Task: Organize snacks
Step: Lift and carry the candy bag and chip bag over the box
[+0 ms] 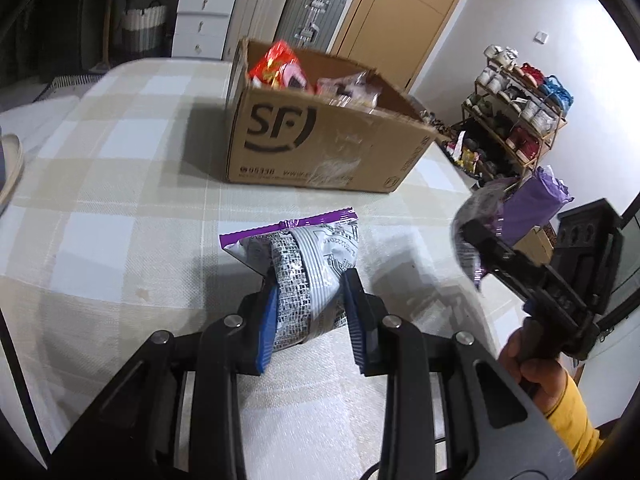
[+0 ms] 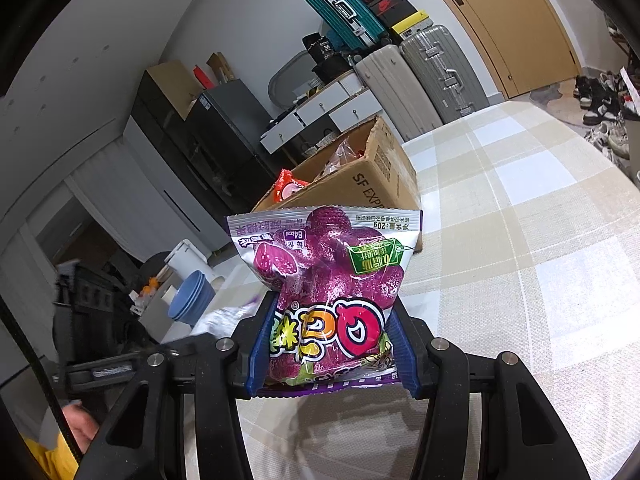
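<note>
1. We see the left hand-held gripper (image 1: 310, 304) clamped on a grey-purple snack bag (image 1: 298, 268), centre frame, above the checked worktop (image 1: 120, 184).
2. Right hand-held gripper (image 2: 332, 336) pinches a purple candy bag (image 2: 328, 280), centre frame.
3. Cardboard box (image 1: 320, 140) w/ snacks sits upper centre.

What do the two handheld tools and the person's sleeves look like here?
Both tools, left tool and right tool, have black linkage arms with silver pivot pins and ribbed blue finger pads. The person wears a yellow sleeve.

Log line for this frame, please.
left gripper: shut on silver-purple snack bag | right gripper: shut on purple gummy packet | brown cardboard box: open
</note>
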{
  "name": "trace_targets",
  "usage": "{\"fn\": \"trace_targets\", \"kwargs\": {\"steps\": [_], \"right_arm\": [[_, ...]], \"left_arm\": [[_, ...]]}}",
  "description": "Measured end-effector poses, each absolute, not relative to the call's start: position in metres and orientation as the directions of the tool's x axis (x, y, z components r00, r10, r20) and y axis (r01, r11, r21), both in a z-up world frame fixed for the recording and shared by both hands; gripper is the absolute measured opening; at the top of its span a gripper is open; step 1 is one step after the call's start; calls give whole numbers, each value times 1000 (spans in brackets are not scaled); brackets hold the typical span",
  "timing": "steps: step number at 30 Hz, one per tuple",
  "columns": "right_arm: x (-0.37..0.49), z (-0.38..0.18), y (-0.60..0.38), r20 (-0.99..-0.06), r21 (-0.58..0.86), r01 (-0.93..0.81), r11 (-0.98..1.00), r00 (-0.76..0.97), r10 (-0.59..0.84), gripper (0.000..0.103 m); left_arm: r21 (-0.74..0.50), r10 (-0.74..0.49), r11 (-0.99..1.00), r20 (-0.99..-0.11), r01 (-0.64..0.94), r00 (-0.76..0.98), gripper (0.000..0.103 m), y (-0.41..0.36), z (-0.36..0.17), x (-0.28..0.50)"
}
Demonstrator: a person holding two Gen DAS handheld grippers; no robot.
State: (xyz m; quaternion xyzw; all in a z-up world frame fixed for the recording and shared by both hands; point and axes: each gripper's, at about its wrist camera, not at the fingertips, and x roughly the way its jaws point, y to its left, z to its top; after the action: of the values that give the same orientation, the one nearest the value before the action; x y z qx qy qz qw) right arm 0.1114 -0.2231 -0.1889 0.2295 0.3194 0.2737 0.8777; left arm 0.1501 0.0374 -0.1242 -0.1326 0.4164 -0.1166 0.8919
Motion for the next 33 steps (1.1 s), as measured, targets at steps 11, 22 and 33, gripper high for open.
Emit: {"fn": "trace_targets", "kwargs": {"steps": [11, 22, 33], "right_arm": [[68, -135, -199, -394, 510, -433, 743, 651, 649, 52], [31, -70, -186, -370, 463, -454, 762, 682, 631, 52], [24, -35, -177, -334, 462, -465, 755, 698, 634, 52]], "left_arm": [[-320, -335, 934, -629, 159, 701, 27, 47, -71, 100], [-366, -385, 907, -522, 208, 761, 27, 73, -2, 45], [-409, -430, 880, -469, 242, 771, 27, 90, 47, 19]]}}
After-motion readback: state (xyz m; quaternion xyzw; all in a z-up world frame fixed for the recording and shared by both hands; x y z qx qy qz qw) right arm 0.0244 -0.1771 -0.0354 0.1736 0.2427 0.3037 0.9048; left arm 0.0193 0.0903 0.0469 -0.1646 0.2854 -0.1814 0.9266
